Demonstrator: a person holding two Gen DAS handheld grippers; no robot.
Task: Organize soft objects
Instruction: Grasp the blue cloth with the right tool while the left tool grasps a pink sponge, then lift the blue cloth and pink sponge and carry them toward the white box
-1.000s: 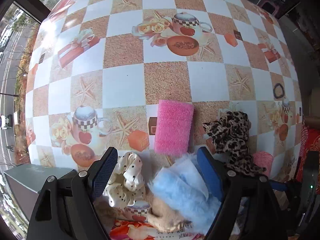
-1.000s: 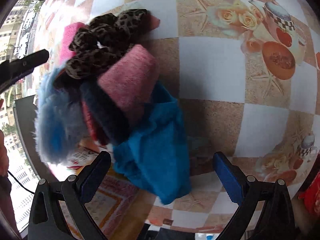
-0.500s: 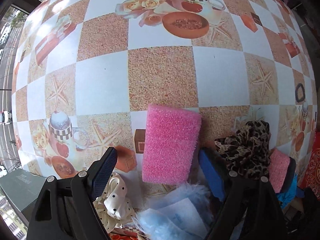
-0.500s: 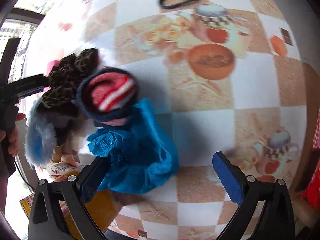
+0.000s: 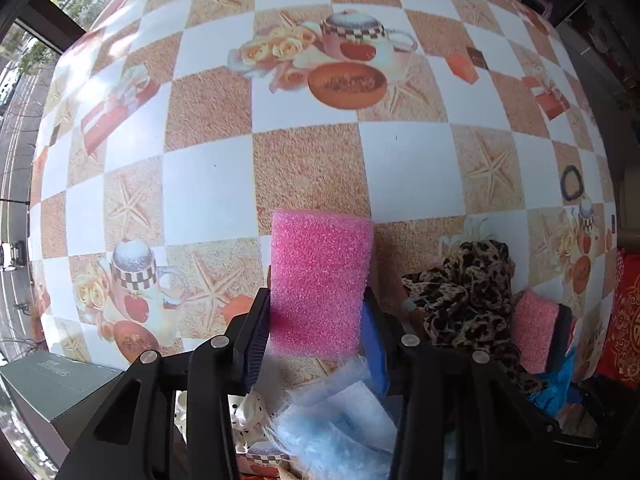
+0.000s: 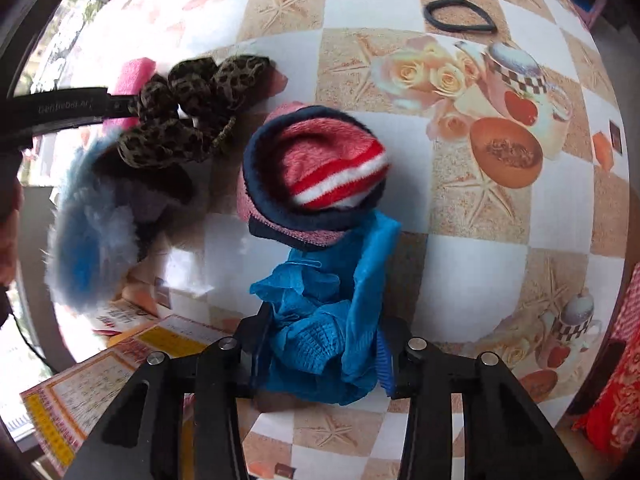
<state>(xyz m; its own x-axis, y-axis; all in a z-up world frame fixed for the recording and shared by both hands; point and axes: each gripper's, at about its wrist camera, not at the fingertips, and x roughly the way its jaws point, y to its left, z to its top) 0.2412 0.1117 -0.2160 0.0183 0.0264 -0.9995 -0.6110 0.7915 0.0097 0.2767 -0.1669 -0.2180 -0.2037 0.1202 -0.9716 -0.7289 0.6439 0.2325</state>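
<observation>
My left gripper (image 5: 316, 328) is shut on a pink sponge (image 5: 320, 280) lying on the patterned tablecloth (image 5: 304, 168). My right gripper (image 6: 320, 344) is shut on a crumpled blue cloth (image 6: 324, 320). Beyond it lies a rolled pink, red and navy striped sock (image 6: 316, 184), also seen in the left wrist view (image 5: 538, 332). A leopard-print scrunchie (image 6: 192, 108) lies to its left, also in the left wrist view (image 5: 468, 292). A fluffy light-blue piece (image 6: 88, 240) lies at the left, also in the left wrist view (image 5: 336, 424). A cream dotted scrunchie (image 5: 248, 412) sits under the left gripper.
A black hair tie (image 6: 460, 16) lies at the far right of the table, also in the left wrist view (image 5: 572, 182). A grey box (image 5: 48, 384) sits off the table's near left edge. A printed leaflet (image 6: 100, 376) lies at the near edge. A red cushion (image 5: 624, 320) is at the right.
Both grippers were open. The left has moved forward and shut on the pink sponge. The right has shut on the blue cloth. The striped sock has rolled over to show its stripes.
</observation>
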